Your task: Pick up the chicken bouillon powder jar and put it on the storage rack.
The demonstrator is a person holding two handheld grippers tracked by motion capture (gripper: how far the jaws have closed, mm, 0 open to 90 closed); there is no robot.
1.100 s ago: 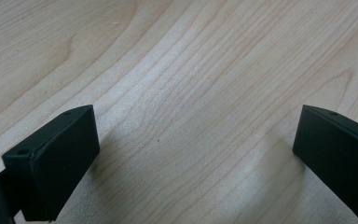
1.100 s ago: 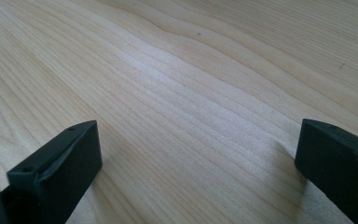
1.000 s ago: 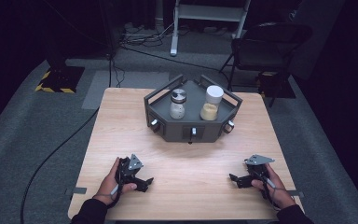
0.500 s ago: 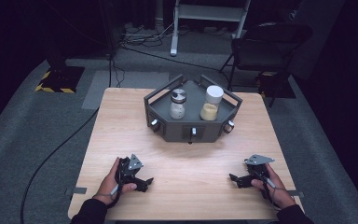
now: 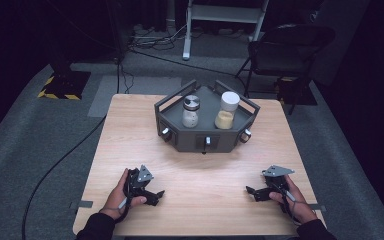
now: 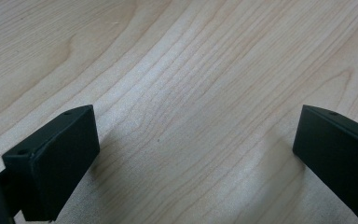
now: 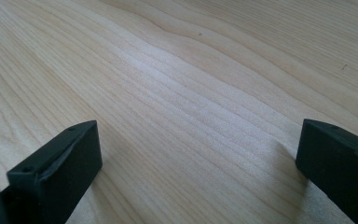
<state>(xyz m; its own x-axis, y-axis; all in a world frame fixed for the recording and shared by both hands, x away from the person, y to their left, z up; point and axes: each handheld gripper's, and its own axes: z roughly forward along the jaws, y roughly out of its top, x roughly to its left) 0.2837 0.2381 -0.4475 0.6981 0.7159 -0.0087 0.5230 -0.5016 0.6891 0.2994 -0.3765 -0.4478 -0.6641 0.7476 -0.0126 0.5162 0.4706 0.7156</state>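
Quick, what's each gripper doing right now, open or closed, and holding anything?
Left gripper: open, empty, jaws wide apart over the bare light wooden table.
Right gripper: open, empty, low over the same table.

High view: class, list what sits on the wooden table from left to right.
Left gripper → jar with the metal lid → jar with the white lid, both in the dark tray → right gripper.
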